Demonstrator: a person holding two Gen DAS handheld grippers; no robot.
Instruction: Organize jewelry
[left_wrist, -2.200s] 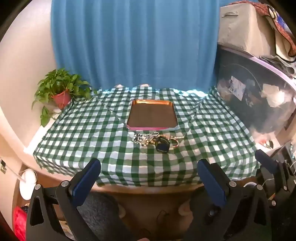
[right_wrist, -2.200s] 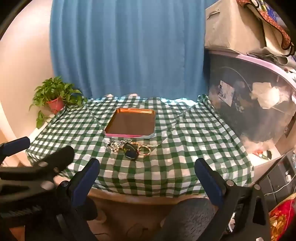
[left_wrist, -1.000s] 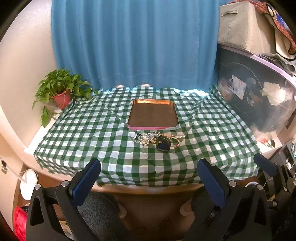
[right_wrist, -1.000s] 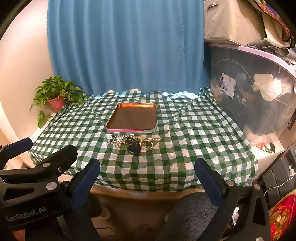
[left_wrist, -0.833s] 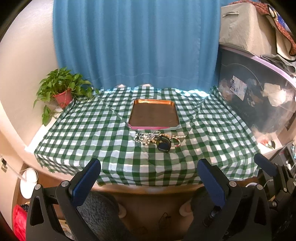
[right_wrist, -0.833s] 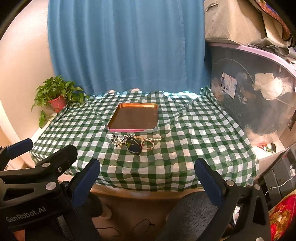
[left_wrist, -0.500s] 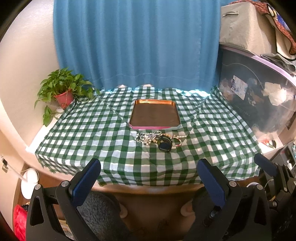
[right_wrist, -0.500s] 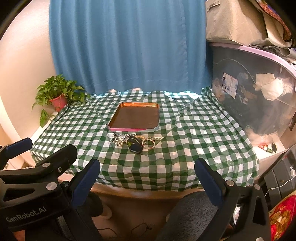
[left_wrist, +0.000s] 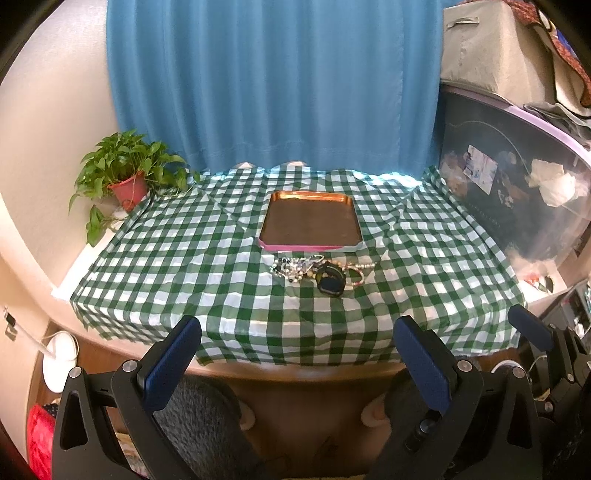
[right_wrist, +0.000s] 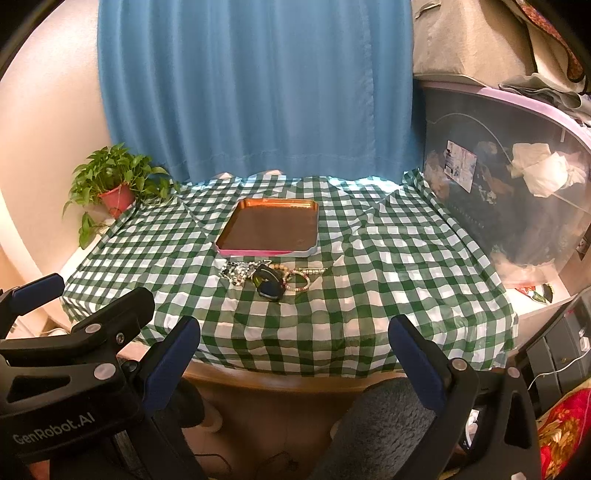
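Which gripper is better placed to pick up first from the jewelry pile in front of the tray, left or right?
Neither clearly: both are open and short of the table. Perhaps the right gripper, since the jewelry pile lies nearer its centre line; for the left gripper, the pile sits slightly right.

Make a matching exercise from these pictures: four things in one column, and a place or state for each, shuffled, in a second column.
Things
1. tray
2. jewelry pile
3. potted plant
4. left gripper

Places or states
A. at the table's far left corner
B. lying on the checked tablecloth, just in front of the tray
C. open, held short of the table's near edge
D. in the middle of the table, nothing in it

Pairs: 1-D, 2-B, 3-A, 4-C
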